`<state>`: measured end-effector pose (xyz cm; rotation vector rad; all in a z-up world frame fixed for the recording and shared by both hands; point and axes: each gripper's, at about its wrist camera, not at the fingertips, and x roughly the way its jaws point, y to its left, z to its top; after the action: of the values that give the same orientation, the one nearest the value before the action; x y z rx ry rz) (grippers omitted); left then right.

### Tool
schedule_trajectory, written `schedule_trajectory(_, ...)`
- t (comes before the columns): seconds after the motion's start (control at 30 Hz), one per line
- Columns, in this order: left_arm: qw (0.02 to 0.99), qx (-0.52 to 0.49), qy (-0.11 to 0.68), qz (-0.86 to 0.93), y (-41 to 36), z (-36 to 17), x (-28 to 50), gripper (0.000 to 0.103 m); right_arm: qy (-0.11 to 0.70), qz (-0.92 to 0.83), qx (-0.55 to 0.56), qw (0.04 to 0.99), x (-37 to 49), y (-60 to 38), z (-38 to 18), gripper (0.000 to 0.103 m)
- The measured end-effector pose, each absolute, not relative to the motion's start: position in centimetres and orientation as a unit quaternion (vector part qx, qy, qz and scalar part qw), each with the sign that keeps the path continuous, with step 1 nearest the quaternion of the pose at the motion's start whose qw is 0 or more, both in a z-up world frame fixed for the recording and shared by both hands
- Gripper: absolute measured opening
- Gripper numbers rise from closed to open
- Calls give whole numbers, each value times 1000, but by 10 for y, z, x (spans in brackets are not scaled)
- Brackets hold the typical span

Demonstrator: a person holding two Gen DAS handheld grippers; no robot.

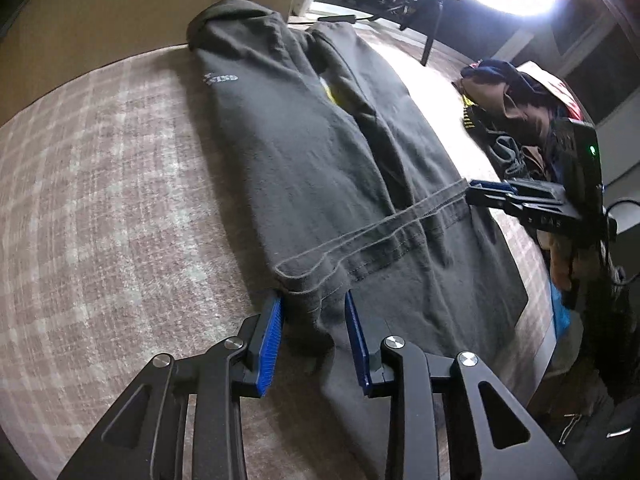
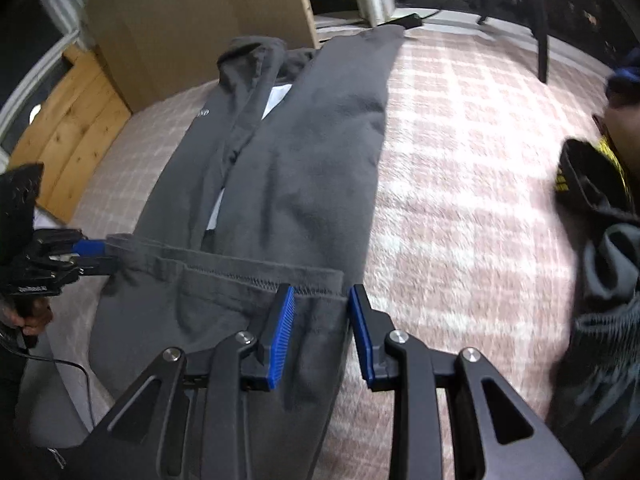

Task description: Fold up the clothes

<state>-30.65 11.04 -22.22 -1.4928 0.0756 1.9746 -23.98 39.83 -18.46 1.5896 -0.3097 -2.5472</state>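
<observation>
Centrally, a dark grey garment [image 1: 304, 152] is laid lengthwise on a surface covered in pale pink plaid cloth [image 1: 100, 184]; whether that surface is a bed or a desk cannot be told. The garment's 2 long sides are folded inward, and a small pale logo [image 1: 220, 79] is seen near its far end. The near hem [image 2: 240, 270] is stretched across between the 2 tools.

The left hand-held gripper [image 1: 314, 340] is held low and pointed forward at the hem's left corner, its blue pads [image 1: 272, 344] set on either side of a bunched ridge of fabric; a gap is seen at each pad, so the jaws appear parted rather than clamped. The right hand-held gripper [image 2: 322, 332] is posed the same way at the right corner, jaws apart with cloth lying between them. In the right wrist view, fingers of a hand [image 2: 34, 320] are seen wrapped around the left tool's handle. A heap of other clothes [image 1: 520, 120] is piled beside the garment, to the right.
</observation>
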Motion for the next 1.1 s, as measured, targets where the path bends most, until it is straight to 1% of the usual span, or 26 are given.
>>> schedule_trajectory(0.17, 325, -567, 43, 756, 115, -226, -307, 27, -66, -841, 532, 69, -249, 389, -190, 28)
schedule_trajectory(0.2, 324, -566, 44, 757, 115, -226, -306, 21, -60, -843, 530, 71, -248, 387, -189, 28)
schedule_trajectory(0.23, 325, -564, 43, 758, 114, -225, -306, 10, -54, -844, 528, 72, -248, 386, -188, 28)
schedule_trajectory(0.27, 327, -560, 40, 760, 113, -224, -305, 8, -51, -847, 524, 76, -246, 385, -186, 24)
schedule_trajectory(0.3, 328, -557, 37, 762, 111, -222, -305, 8, -46, -849, 520, 75, -245, 384, -184, 21)
schedule_trajectory(0.33, 329, -554, 33, 764, 110, -219, -304, 6, -42, -852, 516, 75, -244, 384, -183, 13)
schedule_trajectory(0.37, 330, -551, 30, 766, 109, -217, -303, 6, -47, -853, 514, 75, -243, 385, -180, 10)
schedule_trajectory(0.5, 337, -535, 19, 774, 107, -206, -302, 6, -81, -861, 496, 84, -236, 397, -168, 7)
schedule_trajectory(0.6, 340, -536, 17, 773, 109, -208, -306, 11, -84, -861, 496, 82, -234, 403, -169, 7)
schedule_trajectory(0.63, 336, -549, 21, 765, 111, -215, -310, 18, -80, -859, 500, 79, -235, 404, -173, 7)
schedule_trajectory(0.7, 317, -572, 33, 755, 115, -229, -317, 23, -73, -846, 523, 69, -241, 401, -183, 15)
schedule_trajectory(0.73, 313, -576, 36, 755, 115, -230, -318, 24, -72, -845, 526, 60, -242, 401, -182, 24)
schedule_trajectory(0.77, 308, -579, 38, 754, 114, -231, -320, 24, -72, -844, 528, 51, -244, 400, -181, 26)
schedule_trajectory(0.8, 306, -579, 36, 755, 112, -229, -320, 24, -72, -844, 530, 44, -245, 399, -179, 26)
schedule_trajectory(0.9, 310, -569, 20, 761, 99, -210, -320, 24, -89, -857, 504, 59, -234, 402, -152, 27)
schedule_trajectory(1.0, 320, -550, 7, 772, 81, -175, -320, 24, -108, -870, 475, 76, -222, 406, -121, 27)
schedule_trajectory(1.07, 319, -534, 10, 783, 73, -154, -324, 26, -105, -881, 454, 83, -216, 411, -92, 27)
schedule_trajectory(1.1, 318, -525, 10, 789, 69, -143, -330, 30, -98, -885, 446, 84, -214, 414, -81, 28)
